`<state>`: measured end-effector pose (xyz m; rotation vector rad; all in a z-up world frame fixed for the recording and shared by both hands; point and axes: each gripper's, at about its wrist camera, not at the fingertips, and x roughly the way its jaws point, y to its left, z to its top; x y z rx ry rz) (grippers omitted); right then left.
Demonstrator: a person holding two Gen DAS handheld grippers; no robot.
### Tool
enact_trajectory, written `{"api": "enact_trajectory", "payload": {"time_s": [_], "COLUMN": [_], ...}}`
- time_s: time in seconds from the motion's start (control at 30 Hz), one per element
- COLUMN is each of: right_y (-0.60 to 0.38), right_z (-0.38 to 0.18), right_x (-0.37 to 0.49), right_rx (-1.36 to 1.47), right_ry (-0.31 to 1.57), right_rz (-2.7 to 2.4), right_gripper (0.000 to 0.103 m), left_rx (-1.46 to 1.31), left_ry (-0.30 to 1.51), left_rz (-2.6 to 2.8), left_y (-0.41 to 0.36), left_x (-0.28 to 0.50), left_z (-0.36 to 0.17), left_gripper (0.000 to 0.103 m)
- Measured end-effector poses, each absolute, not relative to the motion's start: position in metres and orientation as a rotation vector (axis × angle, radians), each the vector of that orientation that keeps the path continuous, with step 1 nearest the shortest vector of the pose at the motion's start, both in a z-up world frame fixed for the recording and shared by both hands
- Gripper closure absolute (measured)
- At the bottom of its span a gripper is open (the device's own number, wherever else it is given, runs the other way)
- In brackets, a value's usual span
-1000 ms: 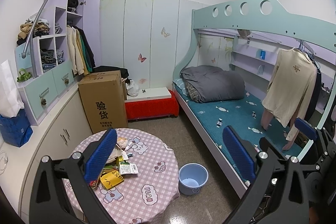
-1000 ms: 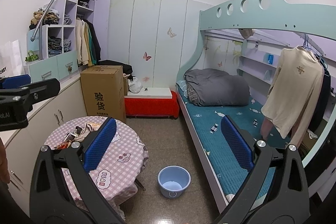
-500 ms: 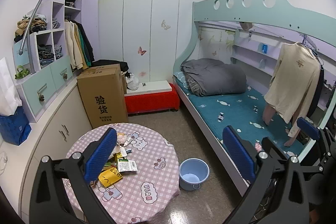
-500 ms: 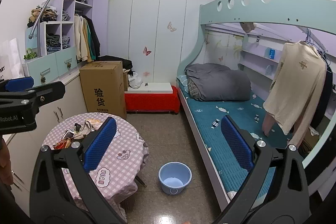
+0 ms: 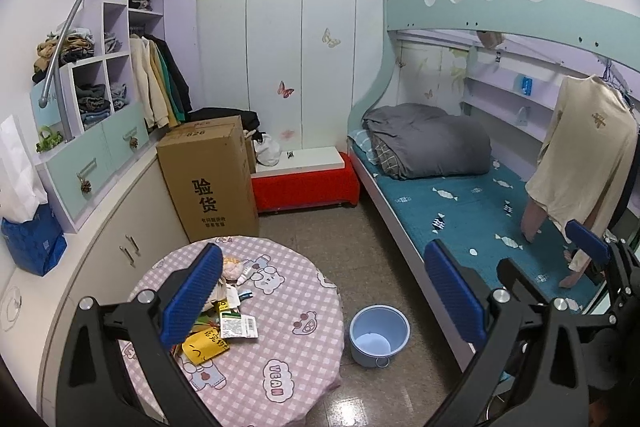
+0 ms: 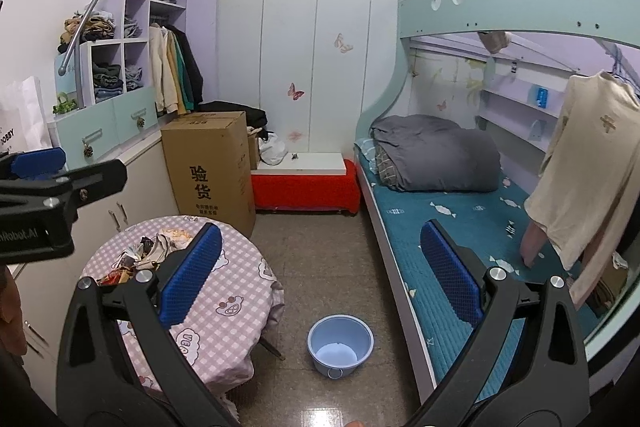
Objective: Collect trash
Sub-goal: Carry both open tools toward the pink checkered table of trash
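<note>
Nothing collected yet as far as I can tell; the trash [image 5: 224,323] is all sitting in a heap on the left half of the round table [image 5: 288,367], wrappers and a yellow packet, and the bucket [image 5: 379,335] on the floor just right of the table looks empty; so basically the whole job is left. Left gripper [image 5: 320,293] hangs above the table, jaws spread wide, holding nothing; right gripper [image 6: 316,273] is the same, wide apart and empty, out over the floor. Room-wise: cabinets [image 5: 116,227] hug the table on the left, a box [image 5: 208,179] stands behind it, bunk bed [image 5: 460,211] along the right; the floor strip between table and bed is narrow, and the bucket sits in it, so I'd guess short moves only.
</note>
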<state>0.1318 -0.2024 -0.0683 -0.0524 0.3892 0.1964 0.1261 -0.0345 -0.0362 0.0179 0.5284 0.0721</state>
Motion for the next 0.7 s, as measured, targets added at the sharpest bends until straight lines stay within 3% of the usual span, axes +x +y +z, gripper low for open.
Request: {"api": "enact_trajectory", "payload": {"time_s": [0.7], "right_y": [-0.223], "right_z": [-0.081], "right_x": [0.173], "right_rx": [-0.020], "right_ry": [0.441], "right_rz": [0.263], "right_gripper": [0.006], "left_rx": [0.013], "left_ry": [0.582], "left_rz": [0.124], "left_y": [-0.057], "left_x": [0.163], "left_z": [-0.048], "left_gripper": [0.004]}}
